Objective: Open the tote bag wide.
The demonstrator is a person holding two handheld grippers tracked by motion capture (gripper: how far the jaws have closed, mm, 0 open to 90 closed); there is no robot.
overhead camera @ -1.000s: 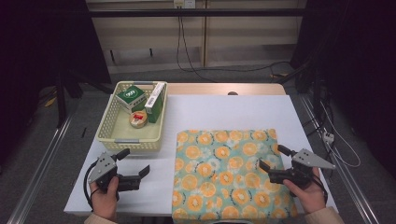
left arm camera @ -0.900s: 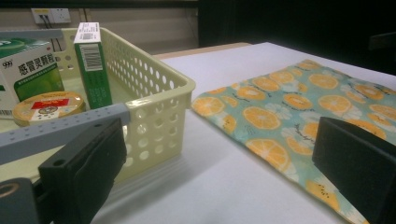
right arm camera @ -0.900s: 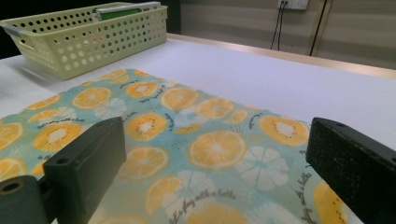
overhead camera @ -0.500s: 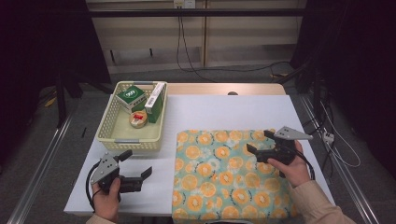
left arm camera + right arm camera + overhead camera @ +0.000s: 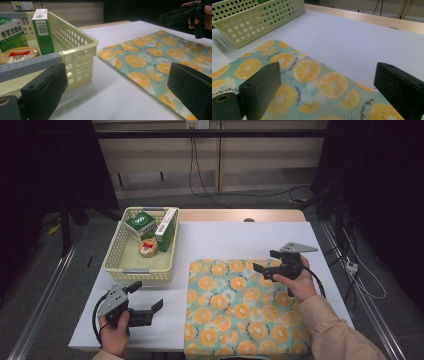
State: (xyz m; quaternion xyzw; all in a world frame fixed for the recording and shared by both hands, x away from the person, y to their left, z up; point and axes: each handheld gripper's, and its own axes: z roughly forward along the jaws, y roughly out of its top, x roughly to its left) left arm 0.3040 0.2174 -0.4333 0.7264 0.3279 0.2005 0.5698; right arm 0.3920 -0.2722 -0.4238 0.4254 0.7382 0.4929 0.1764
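A teal cloth printed with orange slices (image 5: 235, 310) lies flat on the white table, at its front right. My right gripper (image 5: 264, 260) hovers open over the cloth's far right corner, jaws pointing left, nothing between them. In the right gripper view the cloth (image 5: 307, 72) lies just under that gripper (image 5: 327, 85). My left gripper (image 5: 147, 295) is held open above the bare table at front left, just short of the basket (image 5: 122, 270). Its own view has the basket wall (image 5: 80, 50) at left and the cloth (image 5: 150, 57) at right.
The cream perforated basket holds a green box (image 5: 142, 225), an upright green and white carton (image 5: 167, 227) and a round tin (image 5: 147, 248). A wooden strip (image 5: 240, 215) runs along the table's far edge. Cables lie on the floor behind.
My right gripper has moved away from me, from the cloth's right middle up to its far right corner. The left gripper and the cloth have stayed put.
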